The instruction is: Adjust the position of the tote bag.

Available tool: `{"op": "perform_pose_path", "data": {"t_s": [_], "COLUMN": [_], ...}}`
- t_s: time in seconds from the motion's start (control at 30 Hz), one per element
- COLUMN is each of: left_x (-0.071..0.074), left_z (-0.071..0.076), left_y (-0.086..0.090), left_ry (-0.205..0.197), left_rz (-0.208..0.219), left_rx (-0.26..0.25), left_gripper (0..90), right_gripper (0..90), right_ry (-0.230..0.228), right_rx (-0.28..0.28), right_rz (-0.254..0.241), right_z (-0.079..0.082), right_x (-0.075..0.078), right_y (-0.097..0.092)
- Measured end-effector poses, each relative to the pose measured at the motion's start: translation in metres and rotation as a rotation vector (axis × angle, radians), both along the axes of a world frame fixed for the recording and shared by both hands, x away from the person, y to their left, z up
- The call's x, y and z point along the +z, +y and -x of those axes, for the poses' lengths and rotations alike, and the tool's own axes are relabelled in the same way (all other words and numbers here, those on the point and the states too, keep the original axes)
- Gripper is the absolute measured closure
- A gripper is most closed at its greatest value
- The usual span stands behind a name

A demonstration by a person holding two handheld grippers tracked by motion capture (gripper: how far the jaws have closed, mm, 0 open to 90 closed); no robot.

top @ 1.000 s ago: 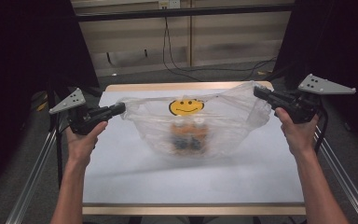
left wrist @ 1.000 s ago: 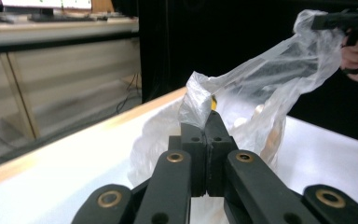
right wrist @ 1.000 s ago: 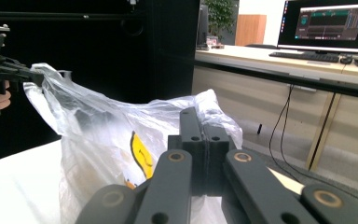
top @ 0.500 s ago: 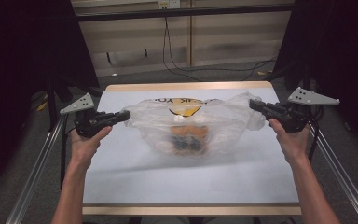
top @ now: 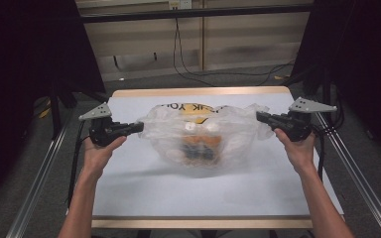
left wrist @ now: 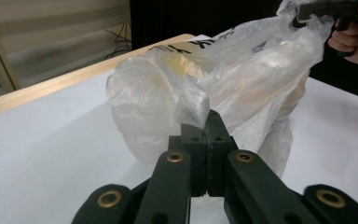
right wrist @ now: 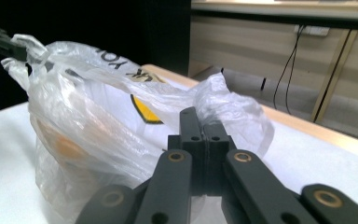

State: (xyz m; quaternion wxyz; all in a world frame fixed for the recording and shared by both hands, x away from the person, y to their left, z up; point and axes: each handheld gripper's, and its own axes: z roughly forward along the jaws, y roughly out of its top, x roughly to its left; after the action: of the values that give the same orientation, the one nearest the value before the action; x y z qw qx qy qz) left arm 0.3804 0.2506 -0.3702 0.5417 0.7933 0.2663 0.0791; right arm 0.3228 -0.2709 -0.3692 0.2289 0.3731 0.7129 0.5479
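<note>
Both grippers' fingers (left wrist: 193,154) are clamped on the bag's (top: 203,136) handles, left gripper (top: 138,127) and right gripper (top: 259,117) stretching it across the table (top: 129,198). The bag rests there with its contents inside. Letting go seems all that is left.

Plastic bag (top: 198,134) shows partial black print "K YO", rest unreadable.

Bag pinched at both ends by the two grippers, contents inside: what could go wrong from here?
1. Each gripper, left and right, pinches only a thin bunch of film at one end of the bag. The film may slip out or tear, dropping that side.
2. The items sit low in the middle, so the bag sags between the hands. Pulling the ends further apart may stretch or split the plastic.
3. If one end drops, the items might spill onto the table.
</note>
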Motion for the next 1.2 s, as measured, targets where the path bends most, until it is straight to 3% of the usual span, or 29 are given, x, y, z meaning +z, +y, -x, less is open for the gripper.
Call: {"op": "perform_pose_path", "data": {"t_s": [0.23, 0.43, 0.57, 0.73, 0.9, 1.07, 1.2], "left_x": [-0.015, -0.019, -0.029, -0.035, -0.042, -0.051, -0.056], "left_z": [-0.004, 0.000, -0.003, -0.005, -0.007, -0.010, -0.013], "left_y": [0.000, 0.001, 0.000, 0.002, 0.005, 0.008, 0.013], "left_ry": [0.050, 0.080, 0.106, 0.085, 0.101, 0.128, 0.137], "left_rz": [-0.029, -0.101, -0.124, -0.144, -0.153, -0.196, -0.198], "left_rx": [-0.015, -0.052, -0.057, -0.042, -0.022, 0.001, 0.020], "left_gripper": [89.6, 89.6, 89.6, 89.8, 89.9, 89.9, 90.0], "right_gripper": [90.0, 90.0, 90.0, 90.0, 90.0, 90.0, 90.0], "right_ry": [0.037, 0.078, 0.110, 0.135, 0.170, 0.191, 0.208], "right_rx": [-0.001, -0.019, -0.022, -0.015, -0.022, -0.047, -0.061], "right_rz": [0.023, 0.050, 0.071, 0.113, 0.139, 0.160, 0.173], "right_z": [-0.001, 0.007, 0.006, 0.002, -0.002, -0.005, -0.006], "right_x": [-0.012, -0.023, -0.032, -0.040, -0.050, -0.058, -0.062], "right_y": [-0.002, -0.007, -0.006, -0.002, -0.004, -0.012, -0.016]}}
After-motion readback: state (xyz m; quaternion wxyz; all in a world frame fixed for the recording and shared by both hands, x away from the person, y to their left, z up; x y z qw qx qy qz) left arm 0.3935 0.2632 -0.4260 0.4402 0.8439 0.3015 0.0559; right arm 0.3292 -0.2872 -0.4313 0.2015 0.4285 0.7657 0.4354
